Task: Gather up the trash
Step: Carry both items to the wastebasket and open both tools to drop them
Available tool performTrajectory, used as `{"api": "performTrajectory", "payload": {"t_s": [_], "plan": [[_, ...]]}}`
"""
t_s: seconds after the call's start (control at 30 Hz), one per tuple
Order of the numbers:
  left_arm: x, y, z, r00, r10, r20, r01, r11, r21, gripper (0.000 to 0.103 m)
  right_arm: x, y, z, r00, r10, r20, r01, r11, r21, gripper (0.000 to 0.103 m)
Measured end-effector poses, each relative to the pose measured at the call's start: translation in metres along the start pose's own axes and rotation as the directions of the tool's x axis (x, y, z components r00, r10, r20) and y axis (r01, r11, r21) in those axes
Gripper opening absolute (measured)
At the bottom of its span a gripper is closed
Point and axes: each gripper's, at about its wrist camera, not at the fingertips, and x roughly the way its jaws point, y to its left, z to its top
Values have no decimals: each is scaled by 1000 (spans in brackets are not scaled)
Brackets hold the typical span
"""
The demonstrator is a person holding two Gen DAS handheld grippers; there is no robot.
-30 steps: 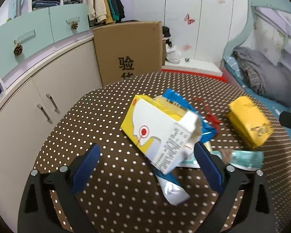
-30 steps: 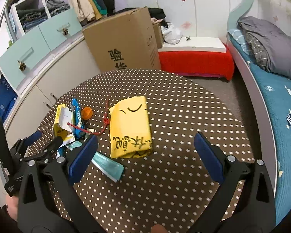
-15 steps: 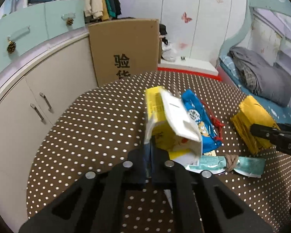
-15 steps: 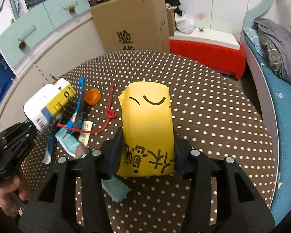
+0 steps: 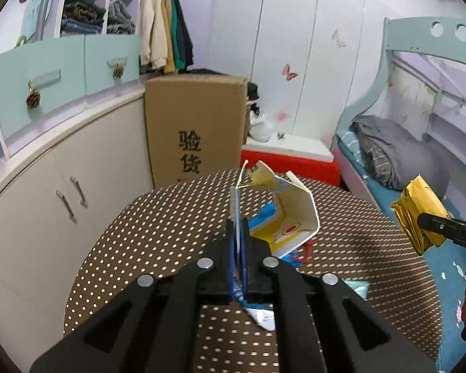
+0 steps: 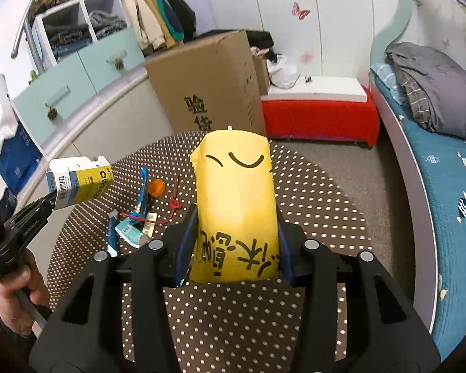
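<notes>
two pieces of trash are off the table at once, one in each gripper. at the left, the left gripper (image 5: 238, 248) is clamped flat on one thin wall of an opened yellow and white carton (image 5: 282, 217); its jaws are pressed together with only the card between them, and the carton hangs open and skewed above the table (image 5: 158, 233). seen from the right wrist, that same carton (image 6: 77, 183) is clearly clear of the surface.

in the middle of the spotted table, more trash lies loose: a blue wrapper (image 6: 142, 192), an orange cap (image 6: 157, 187), a red string (image 6: 174, 205) and a teal packet (image 6: 130, 233), all close together.

at the right, the right gripper (image 6: 233, 248) holds a yellow bag (image 6: 236, 205) across its width, jaws part way in and pressing both sides, with the bag standing upright above the table. the left wrist view shows that bag (image 5: 419, 214) raised near the bed.

the step in hand looks like the lift and carry after the pickup. no bin shows in either view, though a big cardboard box (image 6: 208, 87) stands just behind the table and may serve. next, each hand probably needs to carry its load to the container and let go, then return for the small pieces. the carton's one-wall grip looks loose, so a slow swing seems wise.
</notes>
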Motion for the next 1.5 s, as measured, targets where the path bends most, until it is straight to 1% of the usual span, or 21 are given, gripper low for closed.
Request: {"api": "performTrajectory", "payload": {"t_s": [0.07, 0.23, 0.43, 0.57, 0.67, 0.87, 0.97, 1.07, 1.17, 1.3, 1.37, 1.43, 1.5], "plan": [[-8, -7, 5, 1000, -15, 19, 15, 1000, 6, 3, -11, -5, 1, 1000, 5, 21, -5, 1000, 10, 45], [-29, -34, 19, 995, -81, 62, 80, 996, 26, 3, -43, -26, 2, 997, 0, 78, -4, 999, 48, 45], [-44, -81, 35, 978, -188, 95, 182, 981, 68, 3, -81, -62, 0, 989, -43, 140, 30, 995, 98, 45], [-48, -118, 41, 959, -266, 94, 256, 961, 107, 3, -108, -89, -6, 981, -83, 176, 59, 988, 140, 45], [-47, -151, 44, 942, -326, 80, 313, 939, 141, 3, -124, -113, -12, 973, -122, 193, 86, 979, 185, 45], [-37, -218, 40, 903, -429, 21, 417, 887, 197, 3, -148, -168, -33, 960, -200, 195, 137, 945, 296, 45], [-26, -252, 36, 883, -468, -26, 461, 858, 227, 3, -150, -196, -48, 958, -226, 174, 154, 923, 353, 45], [-17, -279, 29, 869, -491, -70, 491, 835, 249, 3, -146, -219, -63, 960, -238, 145, 164, 904, 395, 46], [-4, -310, 17, 853, -506, -125, 520, 809, 274, 3, -134, -244, -78, 967, -232, 103, 163, 880, 446, 47], [10, -340, 0, 840, -509, -185, 542, 784, 303, 3, -103, -276, -100, 977, -213, 24, 172, 846, 505, 50], [19, -353, -8, 834, -507, -217, 552, 772, 316, 3, -87, -287, -111, 979, -201, -11, 177, 830, 529, 56], [30, -370, -18, 826, -501, -256, 562, 758, 331, 3, -67, -302, -127, 983, -176, -59, 178, 808, 561, 60], [38, -381, -28, 820, -495, -287, 570, 746, 343, 3, -52, -315, -141, 983, -159, -92, 182, 782, 596, 69]]}}
